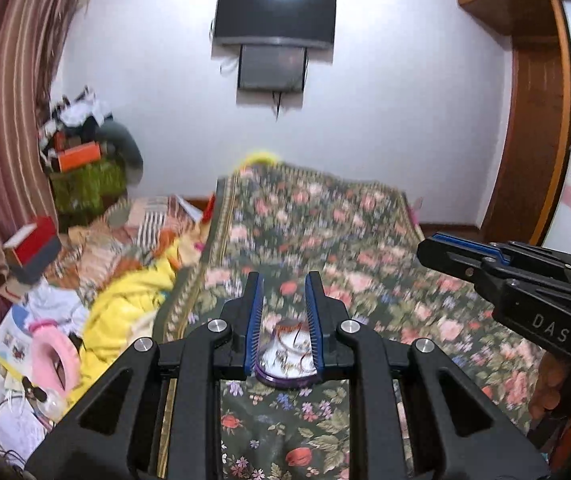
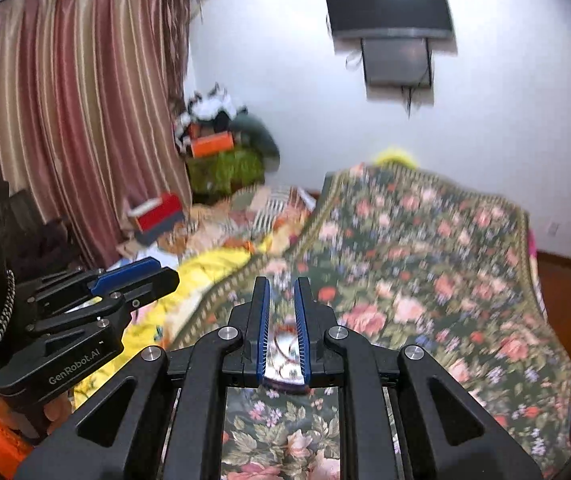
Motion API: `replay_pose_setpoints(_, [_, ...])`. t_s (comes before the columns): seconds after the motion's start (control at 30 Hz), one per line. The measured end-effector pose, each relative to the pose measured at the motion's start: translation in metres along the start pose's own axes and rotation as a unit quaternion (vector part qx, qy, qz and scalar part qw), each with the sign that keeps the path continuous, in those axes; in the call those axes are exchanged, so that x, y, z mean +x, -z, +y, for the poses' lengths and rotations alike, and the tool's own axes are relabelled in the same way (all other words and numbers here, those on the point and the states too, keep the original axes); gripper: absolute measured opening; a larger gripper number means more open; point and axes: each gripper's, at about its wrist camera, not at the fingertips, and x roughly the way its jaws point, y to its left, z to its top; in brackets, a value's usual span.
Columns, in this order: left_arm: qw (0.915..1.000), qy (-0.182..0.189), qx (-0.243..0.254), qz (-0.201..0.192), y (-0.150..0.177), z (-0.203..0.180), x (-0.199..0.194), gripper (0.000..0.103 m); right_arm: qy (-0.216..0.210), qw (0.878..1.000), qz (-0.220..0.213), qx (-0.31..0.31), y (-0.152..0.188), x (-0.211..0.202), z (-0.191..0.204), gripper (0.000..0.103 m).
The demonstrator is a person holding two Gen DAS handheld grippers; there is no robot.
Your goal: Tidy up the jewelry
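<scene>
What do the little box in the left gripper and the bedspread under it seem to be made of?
The little box looks like clear, glossy plastic with a purple rim: jewelry shows through it, though blur leaves it uncertain. The bedspread looks like matte woven fabric with a printed floral pattern, draping softly over the bed's edge.

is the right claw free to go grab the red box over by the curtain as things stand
Probably not yet. The right claw is shut on a small clear packet of jewelry, so it would have to set that down first. The red box lies far off across the cluttered bedding, though nothing blocks the way.
</scene>
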Motion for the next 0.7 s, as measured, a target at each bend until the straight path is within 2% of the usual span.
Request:
replay_pose_setpoints(0.1, [0.9993, 0.000, 0.007, -0.036, -0.007, -0.006, -0.026, 0.022, 0.010, 0.999, -0.041, -0.005, -0.006, -0.026, 0.008, 0.011])
replay_pose_setpoints(0.17, [0.9977, -0.006, 0.015, -0.065, -0.010, -0.012, -0.046, 0.032, 0.016, 0.998, -0.062, -0.007, -0.009, -0.039, 0.013, 0.014])
replay_pose_setpoints(0.3, [0.9938, -0.022, 0.019, -0.107, -0.012, -0.017, -0.077, 0.049, 0.037, 0.994, -0.099, -0.005, -0.008, -0.061, 0.020, 0.044])
replay_pose_setpoints(0.47, [0.9914, -0.035, 0.011, -0.126, -0.009, -0.018, -0.095, 0.069, 0.060, 0.990, -0.126, -0.012, -0.006, -0.075, 0.027, 0.056])
replay_pose_setpoints(0.53, [0.9910, -0.041, 0.009, -0.127, -0.008, -0.017, -0.097, 0.074, 0.064, 0.989, -0.132, -0.013, -0.005, -0.081, 0.030, 0.070])
replay_pose_setpoints(0.6, [0.9908, -0.046, 0.008, -0.127, -0.007, -0.015, -0.099, 0.079, 0.071, 0.987, -0.140, -0.012, -0.003, -0.084, 0.032, 0.079])
replay_pose_setpoints(0.67, [0.9903, -0.051, 0.007, -0.129, -0.004, -0.015, -0.101, 0.087, 0.078, 0.986, -0.147, -0.013, -0.001, -0.087, 0.034, 0.083])
replay_pose_setpoints(0.7, [0.9902, -0.053, 0.006, -0.129, -0.003, -0.014, -0.103, 0.088, 0.081, 0.986, -0.147, -0.013, -0.001, -0.088, 0.034, 0.084])
